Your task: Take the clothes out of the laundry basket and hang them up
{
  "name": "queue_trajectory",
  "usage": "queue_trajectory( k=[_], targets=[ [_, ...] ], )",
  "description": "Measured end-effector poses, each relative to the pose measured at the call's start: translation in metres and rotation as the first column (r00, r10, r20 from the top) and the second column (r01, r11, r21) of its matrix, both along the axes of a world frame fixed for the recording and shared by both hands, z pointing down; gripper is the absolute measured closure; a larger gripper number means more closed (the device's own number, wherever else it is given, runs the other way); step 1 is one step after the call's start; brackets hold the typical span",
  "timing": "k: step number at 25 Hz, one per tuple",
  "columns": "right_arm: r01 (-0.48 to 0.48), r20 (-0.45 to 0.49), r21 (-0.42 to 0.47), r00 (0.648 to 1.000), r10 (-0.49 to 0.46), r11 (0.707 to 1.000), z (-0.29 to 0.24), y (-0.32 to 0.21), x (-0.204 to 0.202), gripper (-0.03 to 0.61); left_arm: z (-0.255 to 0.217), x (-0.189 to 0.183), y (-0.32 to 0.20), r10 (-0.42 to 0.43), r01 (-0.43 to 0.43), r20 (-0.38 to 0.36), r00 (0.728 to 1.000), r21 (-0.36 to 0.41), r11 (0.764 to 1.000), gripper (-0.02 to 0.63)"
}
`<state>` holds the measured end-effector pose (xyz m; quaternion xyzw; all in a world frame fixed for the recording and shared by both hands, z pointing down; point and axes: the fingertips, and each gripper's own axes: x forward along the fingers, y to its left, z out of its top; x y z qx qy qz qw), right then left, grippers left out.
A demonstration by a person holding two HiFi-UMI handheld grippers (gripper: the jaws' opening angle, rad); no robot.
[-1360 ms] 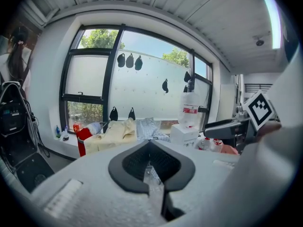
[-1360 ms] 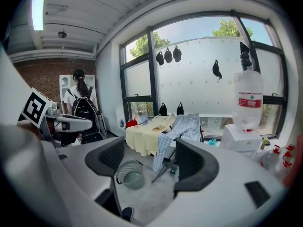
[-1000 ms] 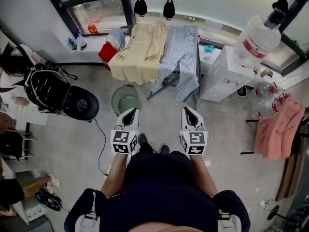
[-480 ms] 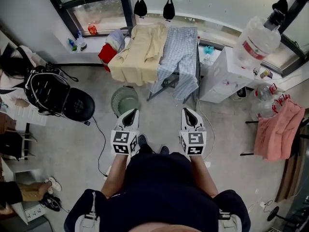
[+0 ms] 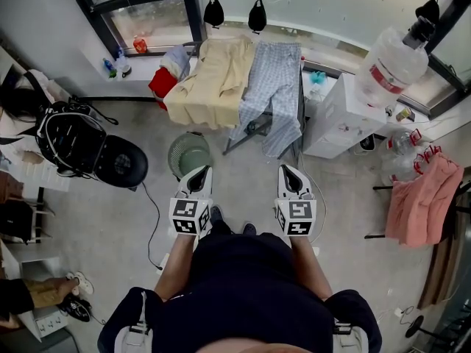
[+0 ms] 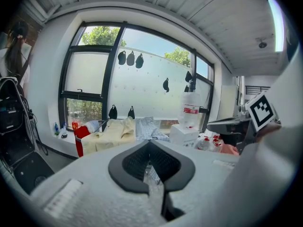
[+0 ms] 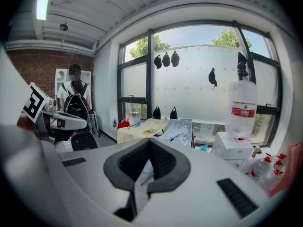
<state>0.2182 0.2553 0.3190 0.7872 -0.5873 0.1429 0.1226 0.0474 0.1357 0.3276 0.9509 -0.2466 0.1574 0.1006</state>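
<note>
Two tools unchanged: my left gripper point(image 5: 199, 173) and right gripper point(image 5: 289, 171) stay pressed together, empty; laundry basket point(image 5: 176, 147) unmoved.

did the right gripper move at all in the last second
No. The right gripper keeps the same gap to the green basket on the floor, its jaws shut and empty.

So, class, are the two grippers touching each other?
Apart. The head view shows the left gripper and right gripper side by side, with a strip of floor between them.
</note>
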Motion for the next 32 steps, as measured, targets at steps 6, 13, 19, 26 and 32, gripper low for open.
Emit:
queue_trajectory(
  k=[6,13,19,26,32],
  targets=[
    [0.019,0.029,-0.008,0.999,-0.018,1.0,0.004,-0.006,0.0,0.577,0.0,0.0,-0.007,-0.012,0.012,-0.001,1.0,0.002,1.0,0.591],
    [0.03,0.051,-0.009,0.998,-0.029,1.0,0.009,-0.014,-0.002,0.577,0.004,-0.001,-0.014,-0.014,0.014,0.009,1.0,-0.005,1.0,0.591],
    [0.028,0.061,-0.01,0.998,-0.027,1.0,0.011,-0.021,0.006,0.577,0.008,0.004,-0.022,-0.019,0.019,0.015,1.0,-0.018,1.0,0.591],
    [0.018,0.072,-0.011,0.997,-0.017,1.0,0.018,-0.032,0.008,0.577,0.017,0.004,-0.033,-0.013,0.014,0.019,1.0,-0.029,0.999,0.591],
    [0.017,0.074,-0.013,0.997,-0.016,1.0,0.017,-0.031,0.006,0.577,0.015,0.001,-0.034,-0.015,0.016,0.021,1.0,-0.03,0.999,0.591]
  ],
)
